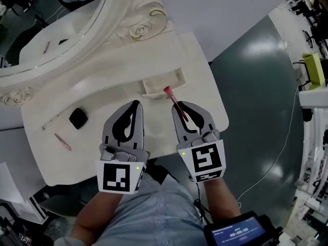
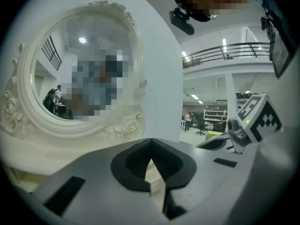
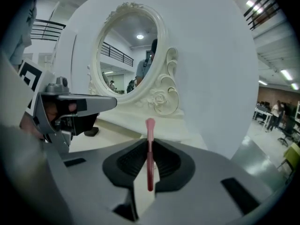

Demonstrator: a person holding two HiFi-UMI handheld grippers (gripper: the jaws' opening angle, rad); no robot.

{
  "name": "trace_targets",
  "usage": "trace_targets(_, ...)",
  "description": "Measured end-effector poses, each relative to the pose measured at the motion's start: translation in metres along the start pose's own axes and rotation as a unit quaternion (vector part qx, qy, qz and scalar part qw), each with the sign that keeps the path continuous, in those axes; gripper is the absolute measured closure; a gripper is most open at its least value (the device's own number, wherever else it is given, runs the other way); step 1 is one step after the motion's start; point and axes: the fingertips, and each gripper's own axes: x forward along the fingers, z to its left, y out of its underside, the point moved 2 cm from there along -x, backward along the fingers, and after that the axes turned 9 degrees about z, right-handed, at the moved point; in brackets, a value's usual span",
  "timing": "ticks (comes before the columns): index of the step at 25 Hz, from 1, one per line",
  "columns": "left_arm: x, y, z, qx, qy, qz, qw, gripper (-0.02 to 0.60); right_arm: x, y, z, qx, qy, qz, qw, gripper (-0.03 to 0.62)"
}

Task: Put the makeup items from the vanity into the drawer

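My right gripper (image 1: 178, 109) is shut on a thin pink makeup stick (image 1: 171, 98) that points out past its tips toward the small open drawer (image 1: 180, 77) on the white vanity top (image 1: 102, 94). In the right gripper view the stick (image 3: 150, 146) stands upright, pinched between the pads of the right gripper (image 3: 149, 170). Beside it, my left gripper (image 1: 135, 108) is shut with nothing in it; the left gripper view shows the left gripper (image 2: 151, 168) with its jaws together and empty. On the vanity's left lie a black compact (image 1: 78, 118), a pink stick (image 1: 63, 142) and a thin pale stick (image 1: 51, 121).
An oval mirror in an ornate white frame (image 1: 128, 22) stands along the back of the vanity. The vanity's front edge (image 1: 154, 155) is just under both grippers. Grey floor (image 1: 256, 86) lies to the right, with a white cable (image 1: 279, 152) across it.
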Motion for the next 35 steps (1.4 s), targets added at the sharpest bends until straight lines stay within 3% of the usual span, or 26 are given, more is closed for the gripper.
trace_targets(5,0.025,0.007,0.016,-0.067,-0.016,0.024,0.9973,0.581,0.036,0.005,-0.009,-0.032,-0.051,0.049,0.997,0.553)
trace_targets(14,0.054,0.026,0.04,-0.088,-0.033,0.046,0.9945,0.581,0.081,0.012,-0.014,-0.154,-0.125,0.098,0.975,0.553)
trace_targets(19,0.06,0.036,0.05,-0.099,-0.04,0.058,0.9926,0.581,0.089,0.008,-0.012,-0.184,-0.165,0.114,0.962,0.553)
trace_targets(22,0.062,0.036,0.053,-0.105,-0.044,0.058,0.9919,0.581,0.094,0.0,-0.015,-0.176,-0.155,0.097,0.967,0.547)
trace_targets(25,0.06,0.035,0.054,-0.105,-0.043,0.056,0.992,0.581,0.097,-0.005,-0.016,-0.16,-0.15,0.079,0.972,0.456)
trace_targets(35,0.044,0.026,0.054,-0.099,-0.037,0.037,0.9937,0.581,0.081,-0.023,-0.012,-0.103,-0.114,0.025,0.988,0.453)
